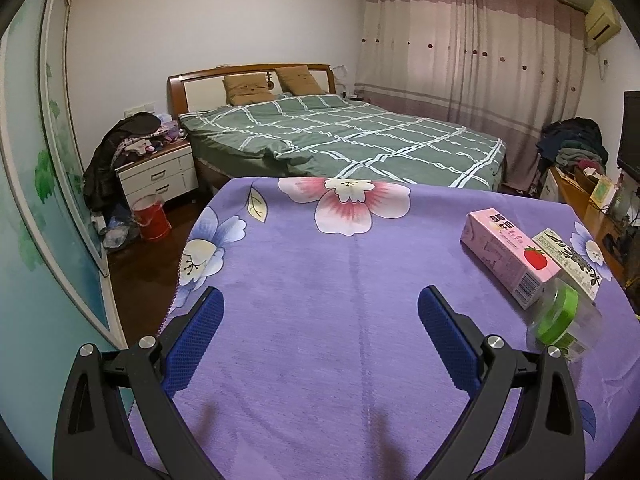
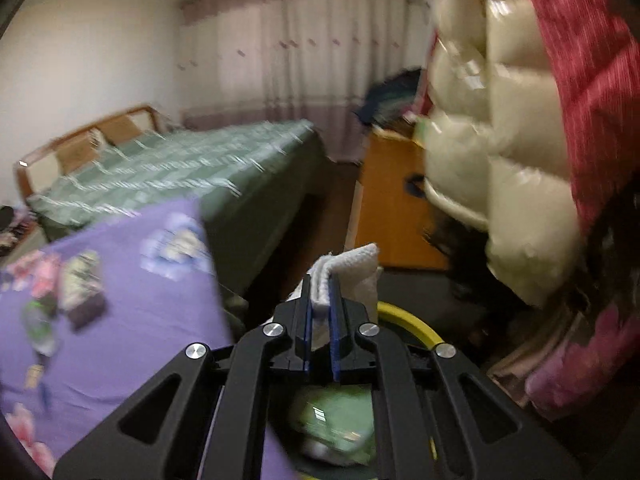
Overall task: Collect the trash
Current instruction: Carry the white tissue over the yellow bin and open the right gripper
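The left gripper (image 1: 320, 304) hovers over the purple cloth (image 1: 320, 264), jaws wide apart and holding nothing. Right of it on the cloth lie a pink carton (image 1: 508, 256), a white carton (image 1: 568, 262) touching it on the far side, and a clear bottle (image 1: 564, 320) with a green band, its end against the pink carton. The right gripper (image 2: 322, 308) sits off the cloth's right edge, jaws clamped on a white tissue (image 2: 352, 268) that sticks up past the fingertips. Just below it is a yellow-rimmed bin (image 2: 404, 322) with something green blurred inside. In this blurred view the cartons (image 2: 80, 284) and bottle (image 2: 40, 324) remain on the cloth (image 2: 132, 280), left of the gripper
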`<act>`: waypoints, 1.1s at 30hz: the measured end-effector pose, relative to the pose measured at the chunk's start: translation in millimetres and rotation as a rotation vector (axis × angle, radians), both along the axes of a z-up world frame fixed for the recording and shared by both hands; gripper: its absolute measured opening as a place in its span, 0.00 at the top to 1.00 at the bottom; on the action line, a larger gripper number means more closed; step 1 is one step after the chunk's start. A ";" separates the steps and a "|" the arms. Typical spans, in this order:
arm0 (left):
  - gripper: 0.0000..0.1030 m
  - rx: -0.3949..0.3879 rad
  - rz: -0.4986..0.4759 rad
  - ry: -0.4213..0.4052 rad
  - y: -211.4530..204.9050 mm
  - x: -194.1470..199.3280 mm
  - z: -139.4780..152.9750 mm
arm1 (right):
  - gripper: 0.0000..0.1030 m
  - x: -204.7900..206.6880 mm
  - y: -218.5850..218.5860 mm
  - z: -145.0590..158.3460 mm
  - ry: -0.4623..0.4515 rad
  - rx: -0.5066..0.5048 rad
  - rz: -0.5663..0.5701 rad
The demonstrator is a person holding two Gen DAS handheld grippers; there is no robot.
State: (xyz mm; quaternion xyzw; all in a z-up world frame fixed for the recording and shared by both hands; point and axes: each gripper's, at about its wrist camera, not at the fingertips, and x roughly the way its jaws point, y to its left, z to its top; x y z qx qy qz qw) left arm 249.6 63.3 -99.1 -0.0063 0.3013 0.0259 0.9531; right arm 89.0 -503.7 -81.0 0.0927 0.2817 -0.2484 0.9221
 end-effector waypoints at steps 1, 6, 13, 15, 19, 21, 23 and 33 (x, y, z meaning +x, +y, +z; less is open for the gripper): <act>0.07 0.000 -0.003 0.000 -0.5 0.0 0.3 | 0.92 0.2 -7.4 -9.0 0.022 0.009 -0.020; 0.07 0.004 -0.011 0.000 -1.8 -0.4 1.0 | 0.84 1.9 -24.1 -40.3 0.109 0.031 -0.074; 0.07 0.003 -0.026 0.005 -5.2 -1.7 1.9 | 0.55 -0.9 -24.8 -41.0 0.113 0.027 -0.105; 0.07 0.007 -0.039 0.006 -8.0 -1.9 1.8 | 0.54 -3.7 -18.9 -32.5 0.087 0.027 -0.106; 0.07 0.025 -0.076 0.007 -20.1 -4.0 2.1 | 0.50 -5.1 -6.7 -12.3 -0.002 0.018 -0.081; 0.07 0.024 -0.096 0.011 -24.9 -4.1 1.8 | 0.49 -1.7 -1.9 -2.8 -0.047 0.024 -0.066; 0.07 0.016 -0.113 0.022 -29.6 -4.1 1.2 | 0.49 6.8 3.7 7.9 -0.094 0.047 -0.044; 0.06 0.082 -0.323 0.087 -87.6 -9.9 -6.3 | 0.41 64.7 62.8 8.6 -0.167 0.038 0.115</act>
